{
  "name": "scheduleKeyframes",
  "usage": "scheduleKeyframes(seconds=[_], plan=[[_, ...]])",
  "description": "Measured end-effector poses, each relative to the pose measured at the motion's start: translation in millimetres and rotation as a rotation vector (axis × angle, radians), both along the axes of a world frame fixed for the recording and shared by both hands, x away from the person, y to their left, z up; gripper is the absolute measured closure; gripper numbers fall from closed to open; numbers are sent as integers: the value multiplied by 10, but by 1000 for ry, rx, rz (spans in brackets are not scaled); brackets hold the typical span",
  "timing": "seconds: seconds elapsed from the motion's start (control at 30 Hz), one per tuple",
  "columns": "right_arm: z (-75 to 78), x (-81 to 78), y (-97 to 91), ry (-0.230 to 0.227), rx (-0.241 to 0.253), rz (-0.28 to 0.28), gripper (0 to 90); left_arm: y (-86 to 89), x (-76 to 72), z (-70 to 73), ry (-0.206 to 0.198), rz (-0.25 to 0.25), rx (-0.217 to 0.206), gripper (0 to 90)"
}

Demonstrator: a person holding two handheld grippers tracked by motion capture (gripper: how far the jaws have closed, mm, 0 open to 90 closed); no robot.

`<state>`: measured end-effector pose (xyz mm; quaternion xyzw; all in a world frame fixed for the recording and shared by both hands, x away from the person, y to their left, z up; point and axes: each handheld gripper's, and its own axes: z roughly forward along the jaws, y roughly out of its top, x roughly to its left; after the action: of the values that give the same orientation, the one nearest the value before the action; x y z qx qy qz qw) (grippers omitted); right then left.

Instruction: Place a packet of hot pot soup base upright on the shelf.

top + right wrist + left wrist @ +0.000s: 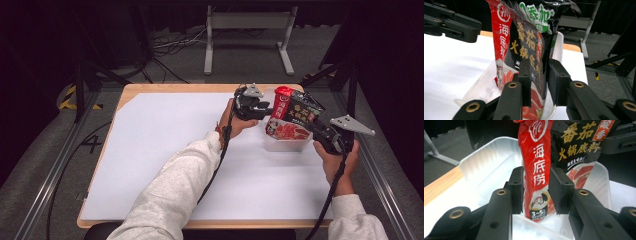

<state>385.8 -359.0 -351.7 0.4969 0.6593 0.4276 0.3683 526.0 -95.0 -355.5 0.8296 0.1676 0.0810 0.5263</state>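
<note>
Soup-base pouch [292, 117] upright in clear plastic tub [285, 145] on white tabletop [165, 150], left tongs [260, 106] straddling its red left edge, jaws slightly apart, pads barely off it, right tongs [314, 125] astride its right side, loosened, not clamped.

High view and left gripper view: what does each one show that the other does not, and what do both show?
High view: the person's sleeves, the white table cover, the right claw at the pouch's other edge.
Left gripper view: the cartoon figure printed low on the pouch's red edge.
Both: the sauce pouch standing in the clear plastic tub, with the left claw around its red edge.
</note>
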Motion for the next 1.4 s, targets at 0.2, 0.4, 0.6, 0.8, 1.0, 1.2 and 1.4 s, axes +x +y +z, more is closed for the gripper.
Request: scheduleKeyframes(seconds=[0.2, 0.4, 0.6, 0.8, 1.0, 1.2, 1.4], plan=[[39, -25, 10, -13, -9, -11, 745, 119, -24, 15, -5, -3, 15, 645], [75, -50, 2, -12, -16, -4, 749, 216, -56, 38, -25, 17, 40, 589], [104, -80, -12, -8, -18, 5, 717, 289, -123, 72, -48, 28, 62, 514], [126, -116, -9, -13, -30, 9, 692, 368, -197, 114, -61, 46, 75, 405], [155, -153, -18, -18, -31, 29, 684, 469, -282, 114, -77, 67, 98, 303], [204, -206, 2, -13, -57, 88, 687, 635, -400, 112, -90, 74, 116, 277], [181, -215, 19, 8, -66, 106, 670, 744, -452, 113, -94, 79, 132, 259]])
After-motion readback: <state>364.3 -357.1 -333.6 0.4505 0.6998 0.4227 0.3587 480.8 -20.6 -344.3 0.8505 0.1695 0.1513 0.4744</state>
